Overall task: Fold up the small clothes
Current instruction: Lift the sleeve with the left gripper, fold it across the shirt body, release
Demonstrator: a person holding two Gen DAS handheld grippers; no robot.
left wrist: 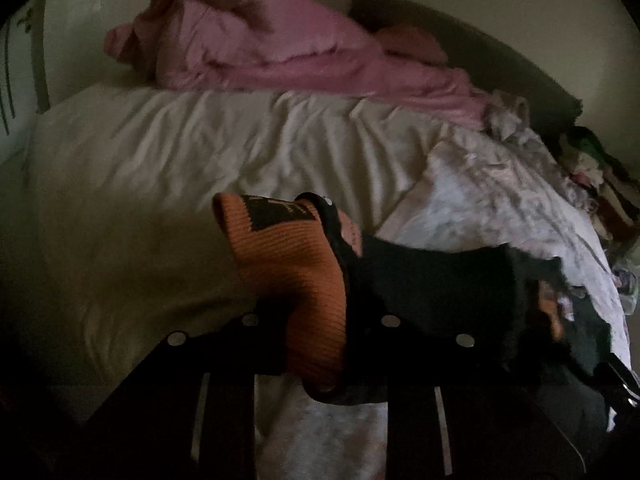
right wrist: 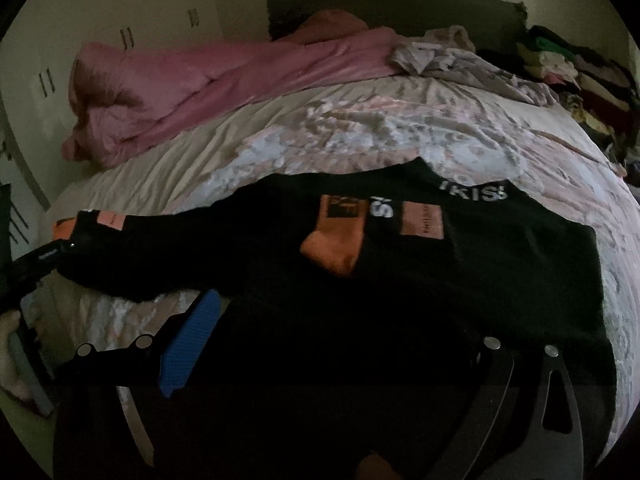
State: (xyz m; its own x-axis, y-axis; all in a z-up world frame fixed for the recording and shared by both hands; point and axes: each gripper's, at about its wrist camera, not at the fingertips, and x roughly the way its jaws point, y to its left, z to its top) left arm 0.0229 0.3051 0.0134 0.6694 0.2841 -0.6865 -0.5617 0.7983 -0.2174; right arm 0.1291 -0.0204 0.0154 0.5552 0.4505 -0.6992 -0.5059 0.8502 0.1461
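At the far left, the left tongs [left wrist: 316, 312] are pinched narrow on the orange ribbed end of a black-and-orange garment [left wrist: 292, 280]. That end is lifted off the bed [left wrist: 140, 152], and the rest trails right across the patterned cover. It looks like a light, soft, stretchy knit that will sag and twist from a single hold, so I judge the thicker ribbed edge or the lettered waistband [right wrist: 476, 194] the safest places to take it, ideally at two corners.

In the middle, one orange sock-like piece [right wrist: 332, 248] lies on the black cloth. Two pinkish labels show, but the dark hides whether the black is one piece or several.

The right tongs [right wrist: 344, 320] stand wide with black cloth draped over them and the one blue pad [right wrist: 192, 344] bare. Behind lies one pink duvet [right wrist: 180, 84], and at the far right one stack of clothes [right wrist: 560, 68].
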